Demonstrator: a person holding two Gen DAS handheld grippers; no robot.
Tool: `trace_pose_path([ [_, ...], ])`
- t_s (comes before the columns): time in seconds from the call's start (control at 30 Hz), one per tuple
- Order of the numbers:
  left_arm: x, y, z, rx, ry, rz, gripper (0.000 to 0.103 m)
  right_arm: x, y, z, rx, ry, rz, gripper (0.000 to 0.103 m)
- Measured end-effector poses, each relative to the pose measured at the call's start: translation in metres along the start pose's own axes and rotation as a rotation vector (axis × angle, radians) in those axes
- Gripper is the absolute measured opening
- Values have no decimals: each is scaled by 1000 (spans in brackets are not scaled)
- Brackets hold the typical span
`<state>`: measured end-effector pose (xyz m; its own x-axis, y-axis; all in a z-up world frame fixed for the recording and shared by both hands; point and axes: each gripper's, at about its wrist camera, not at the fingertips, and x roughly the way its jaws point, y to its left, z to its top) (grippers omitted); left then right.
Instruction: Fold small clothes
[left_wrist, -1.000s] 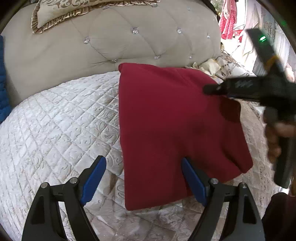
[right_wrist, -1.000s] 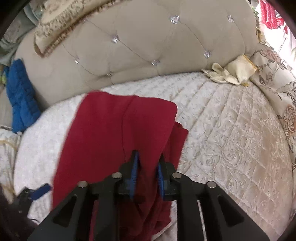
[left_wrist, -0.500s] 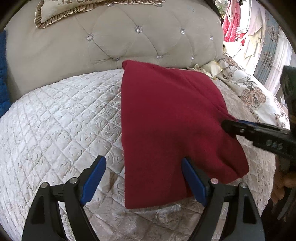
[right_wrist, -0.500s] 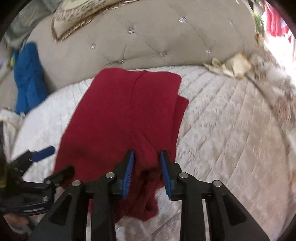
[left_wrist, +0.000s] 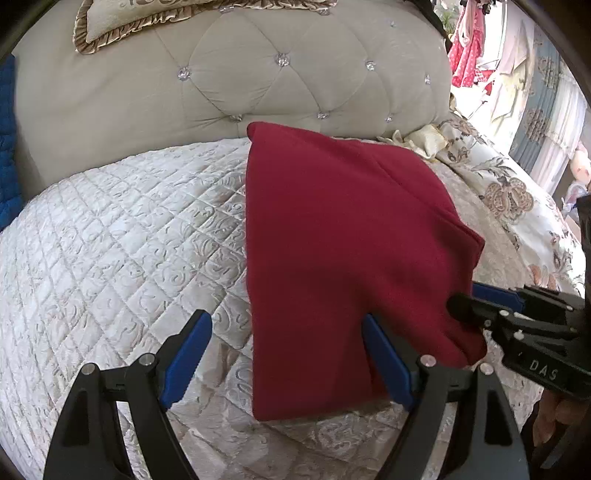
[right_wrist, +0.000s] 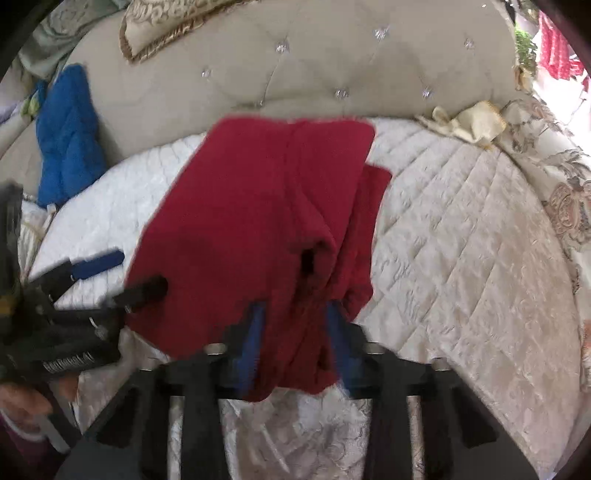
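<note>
A dark red garment (left_wrist: 332, 236) lies folded lengthwise on the quilted white bedspread (left_wrist: 122, 236), reaching from the headboard toward me. My left gripper (left_wrist: 288, 354) is open, its jaws wide apart over the garment's near left corner, holding nothing. My right gripper (right_wrist: 295, 332) has its jaws partly apart around the bunched near right end of the garment (right_wrist: 266, 221); the cloth sits between the blue pads. The right gripper also shows at the right edge of the left wrist view (left_wrist: 517, 317), beside the garment's right corner.
A beige tufted headboard (left_wrist: 258, 81) stands behind the bed with a frilled cushion (left_wrist: 166, 14) on top. A blue quilted item (right_wrist: 70, 136) lies at the far left. A cream cloth (right_wrist: 469, 122) and floral bedding (left_wrist: 517, 199) lie at the right.
My right gripper came down toward the near edge with the garment's end and its jaws have spread apart. The garment now lies flatter. The left gripper stayed open in place.
</note>
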<state>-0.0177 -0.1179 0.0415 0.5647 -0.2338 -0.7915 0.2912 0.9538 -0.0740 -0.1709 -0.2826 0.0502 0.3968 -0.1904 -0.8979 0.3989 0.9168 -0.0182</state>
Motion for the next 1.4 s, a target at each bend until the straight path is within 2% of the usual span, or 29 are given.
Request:
trace_pose_path([
  [0.07,1,1,0,-1,0,1,87,-3,-4,-4,14,-13,4,0],
  [0.23,1,2,0,-8,-2,0,87,-9,-4,-7,9,-14,6,0],
  [0.33,0,4,1,-18,-6,-1,87,-19,-6,-5,44,-39,49,3],
  [0.37,-1,4,1,-22,-6,-3,87,-28,-10,-4,72,-84,84,8],
  [0.4,-1,5,2,-26,-5,-4,87,-36,-13,-2,95,-124,97,18],
  [0.43,-1,5,2,-34,-4,-7,87,-44,-16,-1,118,-164,100,25],
  [0.47,-1,6,3,-38,-4,-7,87,-52,-21,3,145,-214,106,38],
  [0.5,-1,5,3,-39,-5,-7,87,-55,-24,5,161,-237,113,48],
  [0.53,0,5,2,-36,-5,-4,87,-55,-26,9,174,-240,114,48],
  [0.73,0,4,2,-30,-5,-1,87,-26,-29,31,207,-143,104,48],
  [0.9,0,6,4,-38,-2,-21,87,-11,-28,37,207,-126,92,49],
  [1.0,-4,15,15,-83,-12,-100,87,1,-31,43,209,-107,73,52],
  [1.1,0,27,24,-155,8,-188,97,14,-38,47,218,-94,69,58],
  [1.13,4,33,27,-189,16,-218,97,20,-42,49,219,-81,73,59],
  [1.23,24,40,36,-233,36,-251,97,39,-54,50,265,-54,132,64],
  [1.33,52,37,41,-223,87,-268,97,53,-64,50,304,-46,215,66],
  [1.4,62,34,41,-229,91,-300,98,60,-68,49,320,-51,272,67],
])
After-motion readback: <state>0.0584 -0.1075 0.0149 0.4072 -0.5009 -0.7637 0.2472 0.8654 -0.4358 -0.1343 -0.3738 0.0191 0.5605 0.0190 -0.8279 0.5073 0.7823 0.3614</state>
